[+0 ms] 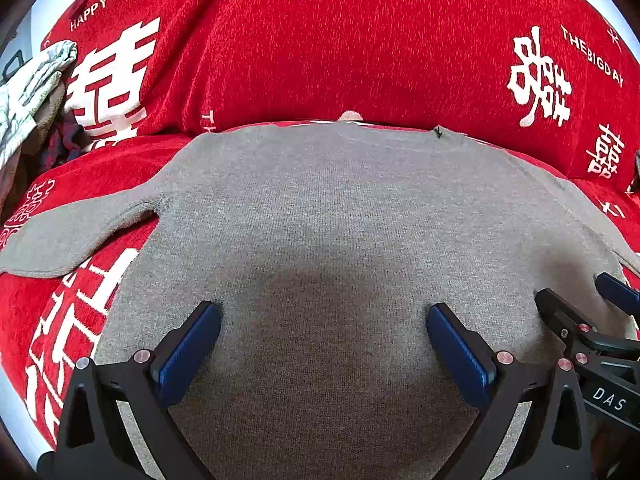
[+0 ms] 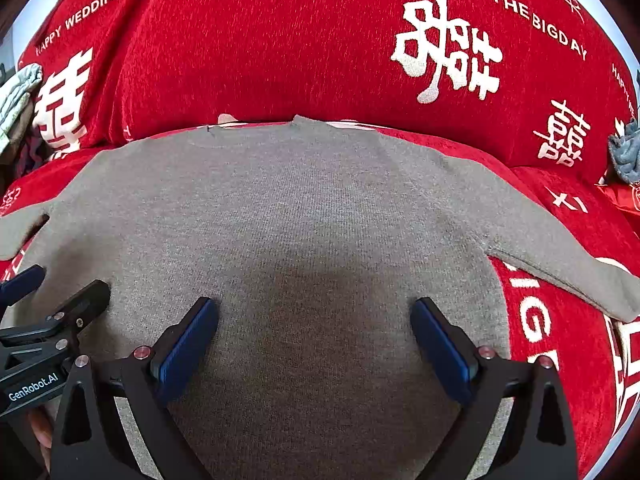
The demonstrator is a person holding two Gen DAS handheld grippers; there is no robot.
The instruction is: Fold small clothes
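Your left gripper [image 1: 323,340] and right gripper [image 2: 314,336] gape wide, holding nothing. The flat grey knitted sweater [image 1: 340,220] lies beneath both, sleeves [image 1: 72,236] running sideways; each gripper sits nearer its own sleeve.

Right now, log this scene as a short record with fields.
surface: red sofa cover with white lettering
garment: grey sweater spread flat, both sleeves out to the sides
left gripper: open, over the sweater body, holding nothing
right gripper: open, over the sweater body, holding nothing
other cloth: clothes pile at far left; grey-blue cloth at far right
folds made: none visible
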